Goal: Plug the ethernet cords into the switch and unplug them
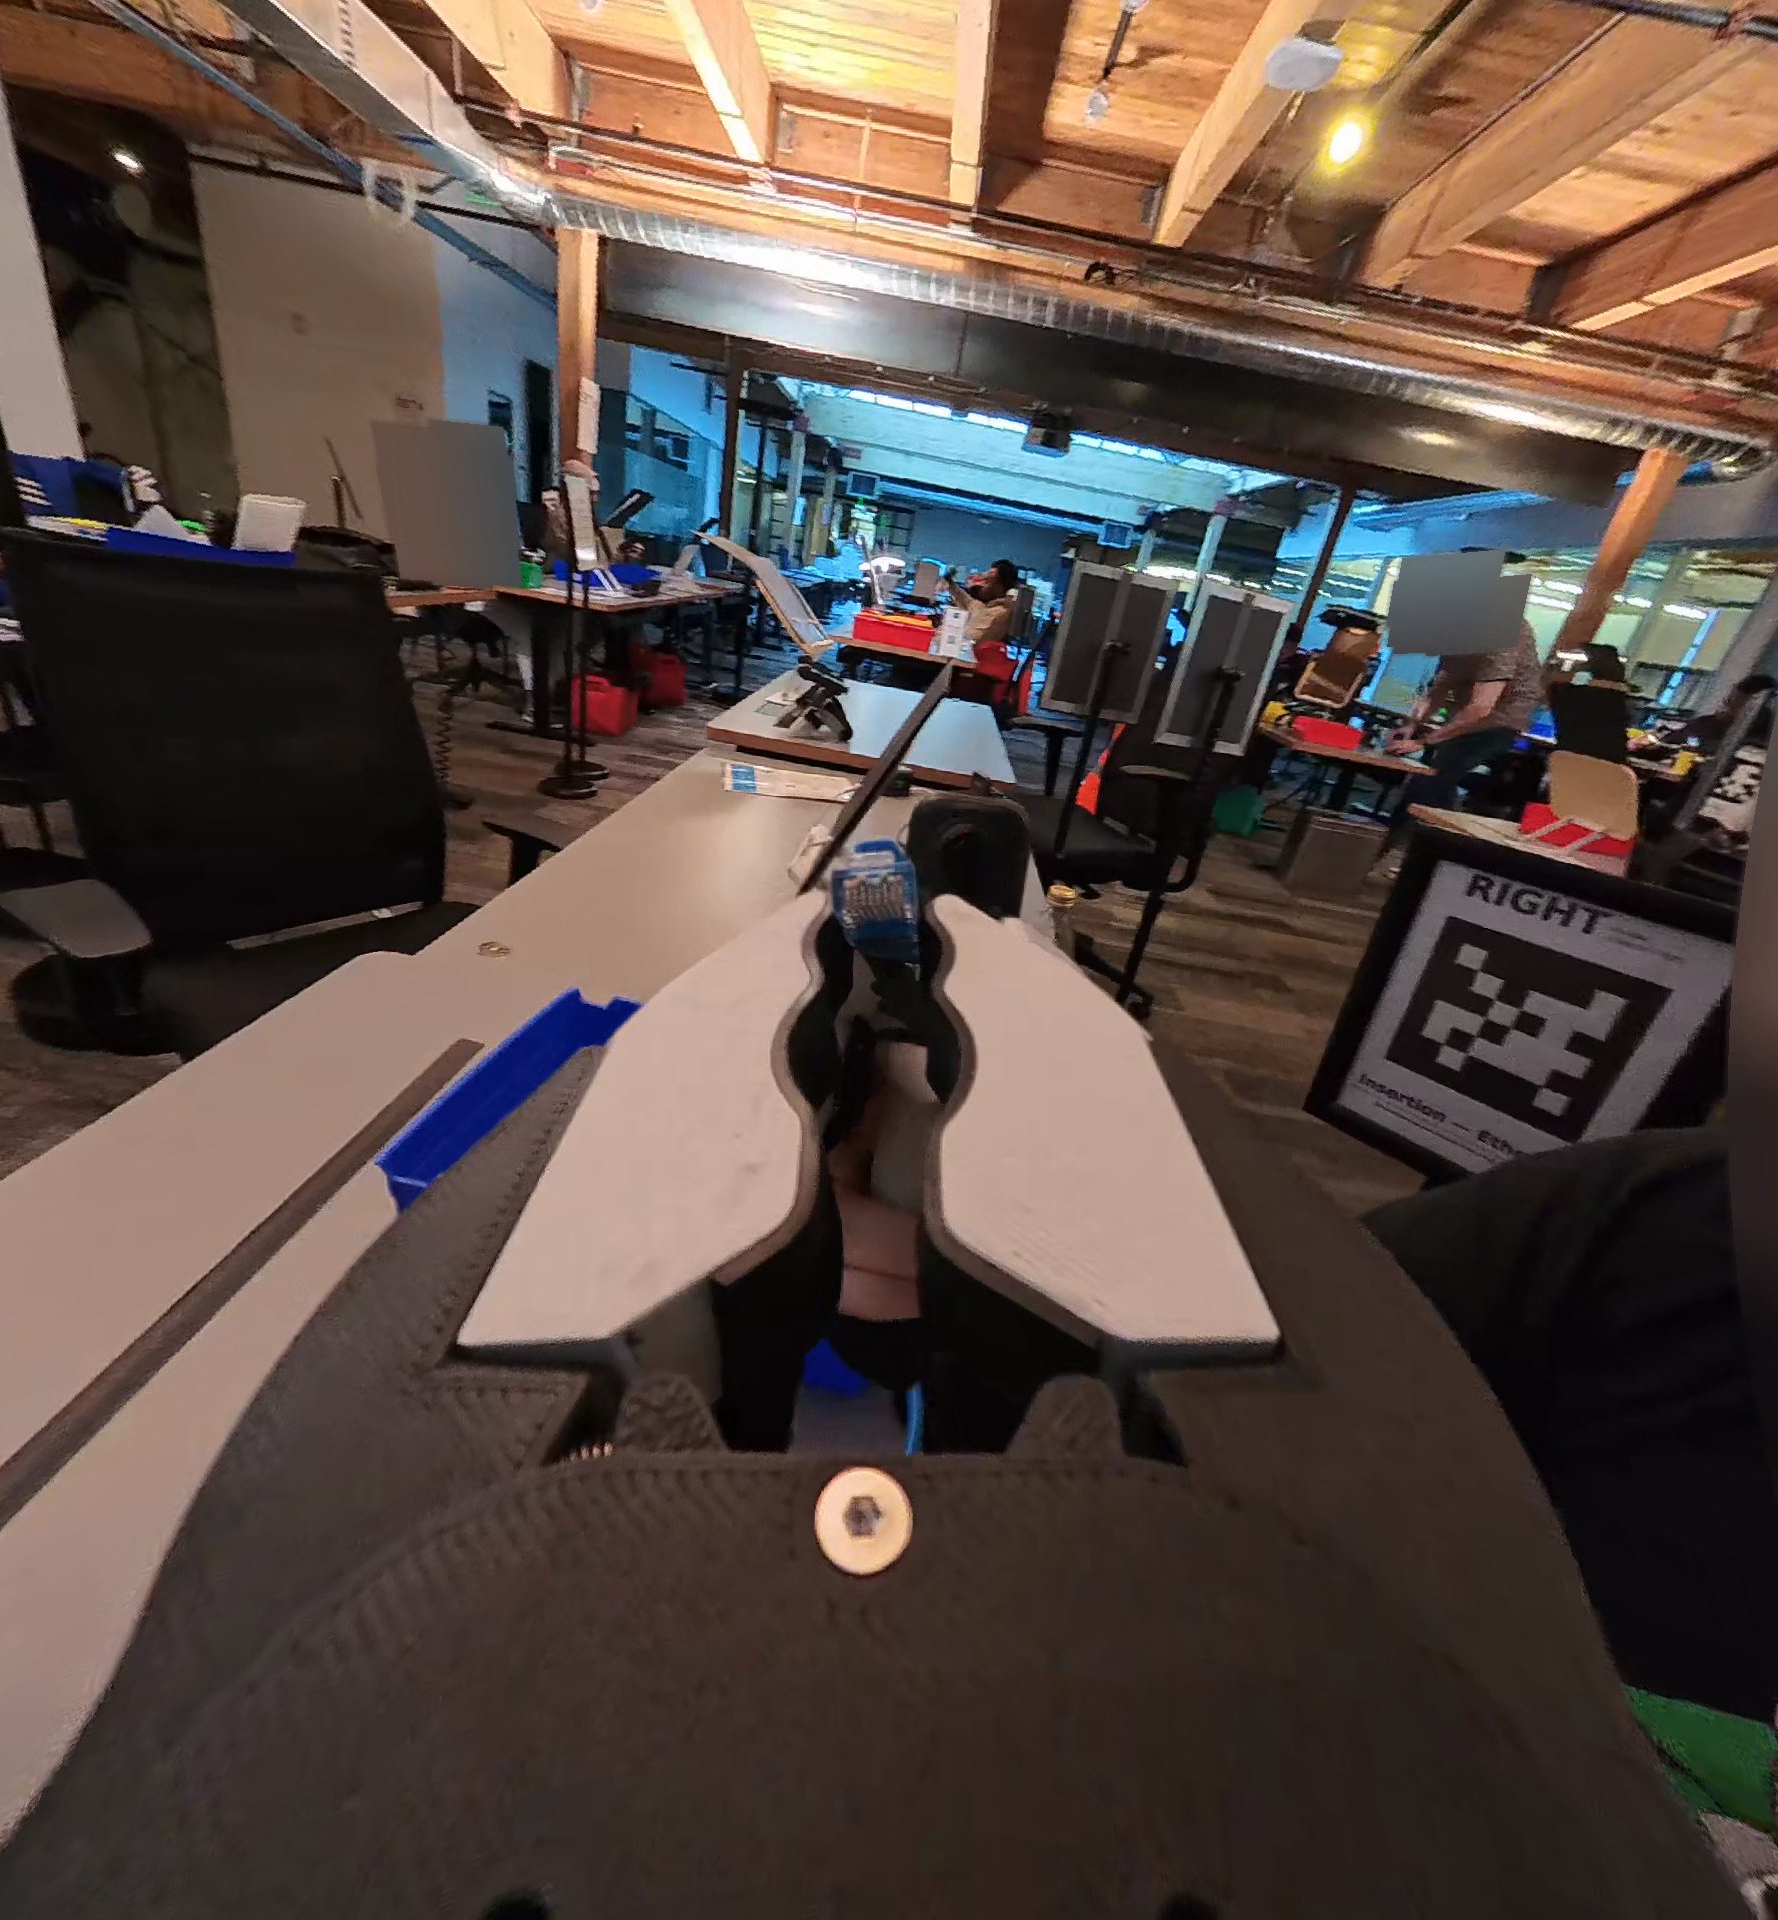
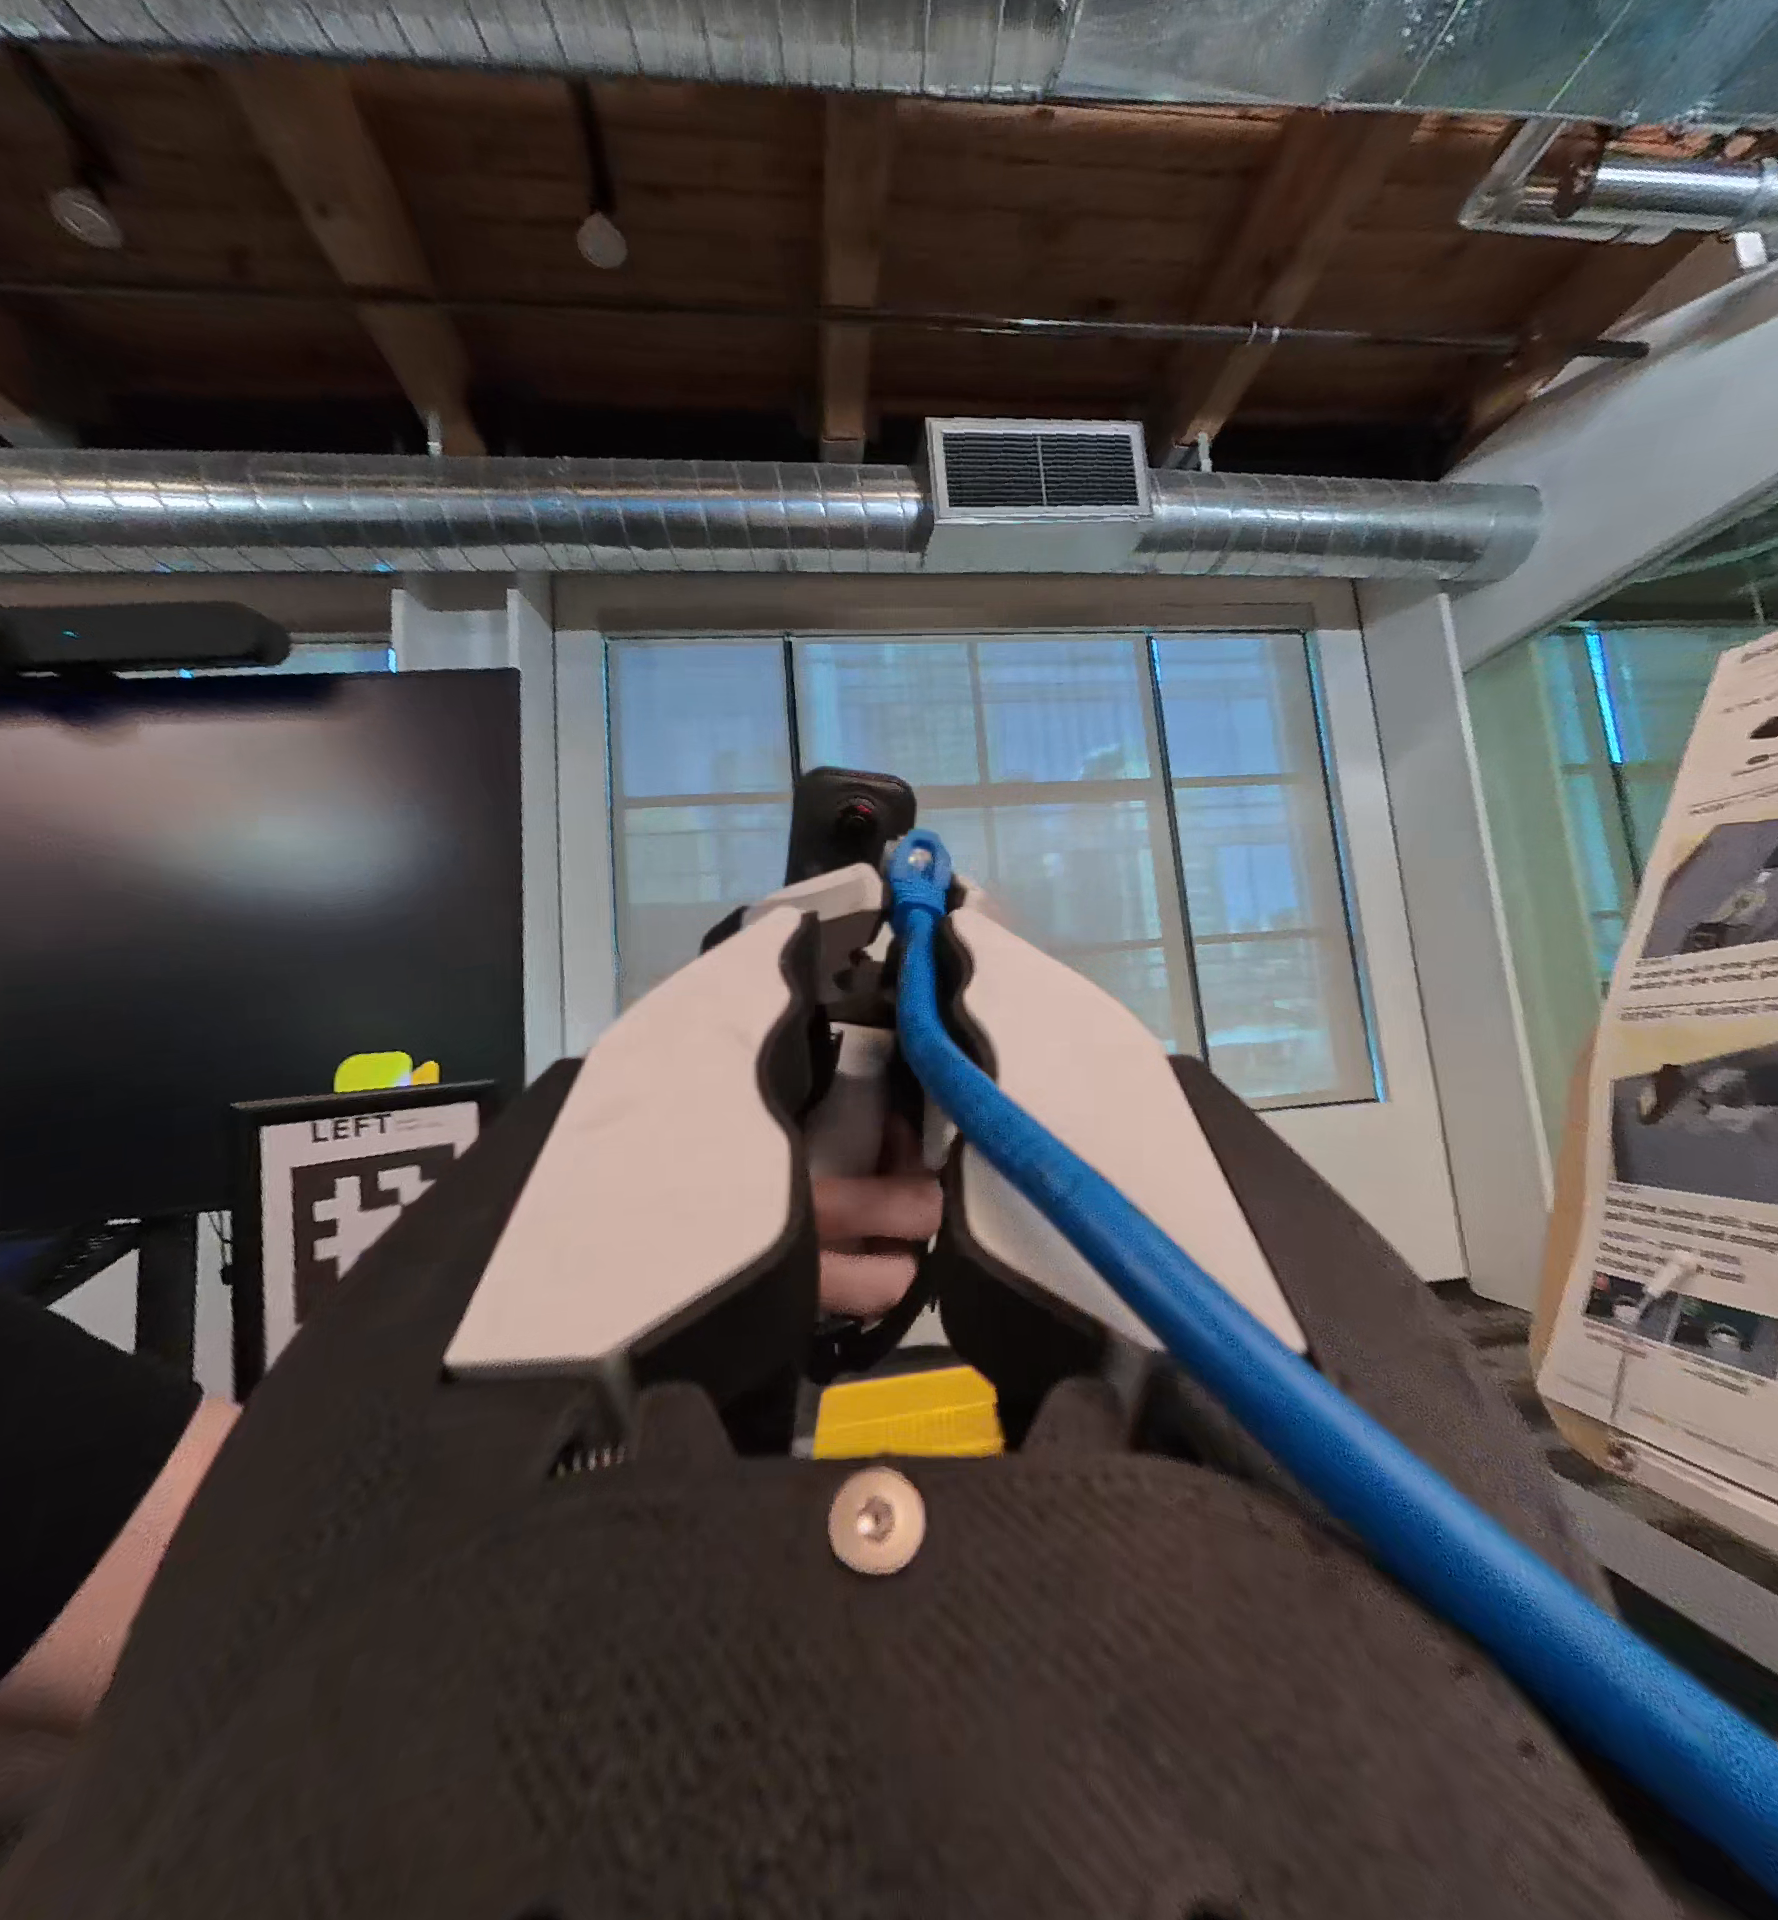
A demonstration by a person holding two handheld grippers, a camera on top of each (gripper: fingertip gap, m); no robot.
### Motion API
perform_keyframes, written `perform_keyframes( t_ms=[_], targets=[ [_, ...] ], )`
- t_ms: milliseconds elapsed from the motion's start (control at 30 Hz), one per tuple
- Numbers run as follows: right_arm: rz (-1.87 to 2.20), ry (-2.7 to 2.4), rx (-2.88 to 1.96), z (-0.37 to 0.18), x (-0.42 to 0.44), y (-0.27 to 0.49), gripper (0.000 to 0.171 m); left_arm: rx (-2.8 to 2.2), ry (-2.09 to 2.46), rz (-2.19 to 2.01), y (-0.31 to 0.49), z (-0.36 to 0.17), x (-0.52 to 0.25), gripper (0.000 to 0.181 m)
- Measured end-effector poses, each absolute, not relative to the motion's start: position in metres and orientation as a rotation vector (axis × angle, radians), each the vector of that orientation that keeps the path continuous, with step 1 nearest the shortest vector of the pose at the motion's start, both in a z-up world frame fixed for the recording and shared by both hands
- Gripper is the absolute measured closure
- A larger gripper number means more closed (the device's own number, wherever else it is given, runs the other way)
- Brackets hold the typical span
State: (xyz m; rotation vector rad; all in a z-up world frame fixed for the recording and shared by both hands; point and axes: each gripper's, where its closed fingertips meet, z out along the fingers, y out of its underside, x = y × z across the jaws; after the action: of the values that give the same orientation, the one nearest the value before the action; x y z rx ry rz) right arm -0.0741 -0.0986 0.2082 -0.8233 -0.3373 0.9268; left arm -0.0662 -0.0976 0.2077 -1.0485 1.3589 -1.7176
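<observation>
The left gripper (image 1: 872, 920) has its two grey fingers (image 1: 1020, 987) drawn nearly together and pinches the blue ethernet plug (image 1: 872, 902) at their tips, the plug's contact face turned back toward the camera and standing a little above the fingertips; the gripper is lifted off the bench (image 1: 189, 1143), which runs away beneath it toward the far room, and a blue bin (image 1: 490, 1091) sits on the bench just left of the left finger. The right gripper (image 2: 916, 883) is likewise almost closed, its tips nipped on the blue ethernet cord (image 2: 1228, 1351) right behind the cord's plug end (image 2: 918, 864); from there the cord trails back over the right finger and leaves by the lower right corner of the right wrist view. In each wrist view the other gripper shows head-on just past the fingertips, with its black camera (image 1: 968, 842) facing in, so both grippers hold the same plug end from opposite sides, in the air above the bench. A hand (image 2: 874, 1236) shows through the gap between the right gripper's fingers. A framed marker card (image 1: 1519, 1018) stands off to the right in the left wrist view, and another marker card (image 2: 355, 1216) stands to the left in the right wrist view, below a dark monitor (image 2: 220, 935). An instruction poster (image 2: 1716, 1091) leans at the right edge there. The switch is not visible in either view
</observation>
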Motion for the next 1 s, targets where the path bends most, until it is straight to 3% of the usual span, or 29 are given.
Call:
perform_keyframes(
  t_ms=[233, 567, 767, 1000],
  targets=[
    [0.929, -0.413, -0.892, 0.206, -0.075, -0.102, 0.165, -0.999, 1.438, -1.733, -0.107, 0.205, -0.071, 0.170],
    [0.604, -0.572, -0.832, 0.205, -0.084, -0.115, 0.165, -0.921, 1.509, -1.718, -0.120, 0.201, -0.080, 0.170],
    [0.877, -0.552, -0.868, 0.206, -0.091, -0.117, 0.165, -0.847, 1.545, -1.584, -0.122, 0.200, -0.087, 0.170],
    [0.823, -0.615, -0.936, 0.199, -0.093, -0.115, 0.165, -0.828, 1.580, -1.496, -0.120, 0.193, -0.088, 0.170]
  ],
)
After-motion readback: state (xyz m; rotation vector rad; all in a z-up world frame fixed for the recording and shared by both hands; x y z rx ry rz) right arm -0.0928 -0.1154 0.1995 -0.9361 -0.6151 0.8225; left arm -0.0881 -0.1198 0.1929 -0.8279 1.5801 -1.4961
